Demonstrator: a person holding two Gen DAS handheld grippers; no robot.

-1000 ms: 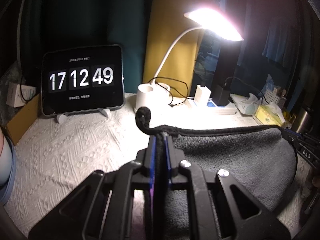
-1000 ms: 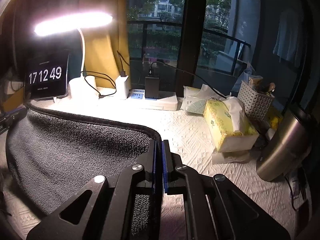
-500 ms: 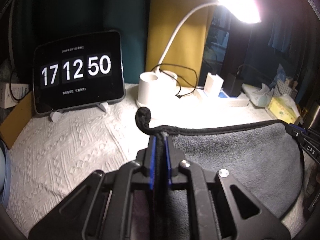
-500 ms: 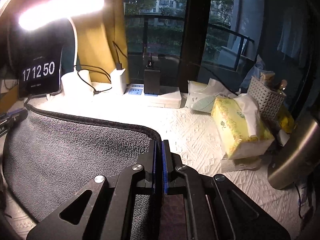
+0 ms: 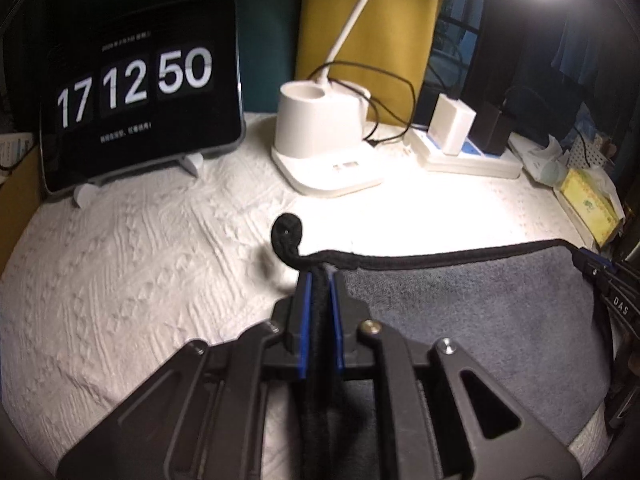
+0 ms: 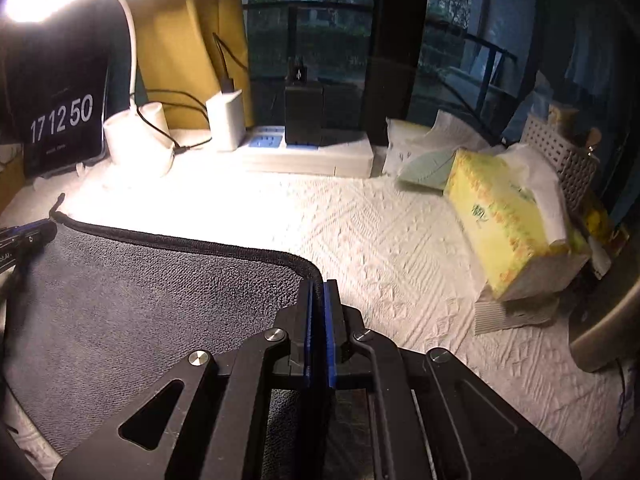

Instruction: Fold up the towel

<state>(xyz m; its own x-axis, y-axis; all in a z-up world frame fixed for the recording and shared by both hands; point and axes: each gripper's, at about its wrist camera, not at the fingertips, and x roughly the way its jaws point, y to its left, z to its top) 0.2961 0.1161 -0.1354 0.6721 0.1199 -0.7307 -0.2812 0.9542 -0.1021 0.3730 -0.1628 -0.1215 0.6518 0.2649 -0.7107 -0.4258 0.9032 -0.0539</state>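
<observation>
A dark grey towel (image 5: 472, 312) with black edging hangs stretched between my two grippers above the white textured tablecloth (image 5: 132, 264). My left gripper (image 5: 318, 276) is shut on its left corner; a black hanging loop (image 5: 286, 234) sticks out past the fingertips. My right gripper (image 6: 318, 284) is shut on the towel's right corner (image 6: 160, 300). Each gripper shows at the other view's edge: the right one in the left wrist view (image 5: 596, 268), the left one in the right wrist view (image 6: 28, 234).
At the back stand a tablet clock (image 5: 136, 92), a white desk lamp base (image 5: 320, 136) and a power strip with chargers (image 5: 468, 152). A yellow tissue box (image 6: 508, 224), a white basket (image 6: 560, 160) and a steel flask (image 6: 608, 320) stand on the right.
Both grippers have moved forward and lower over the table with the towel held between them. The lamp, clock and power strip now look nearer. The clock changed from 49 to 50.
</observation>
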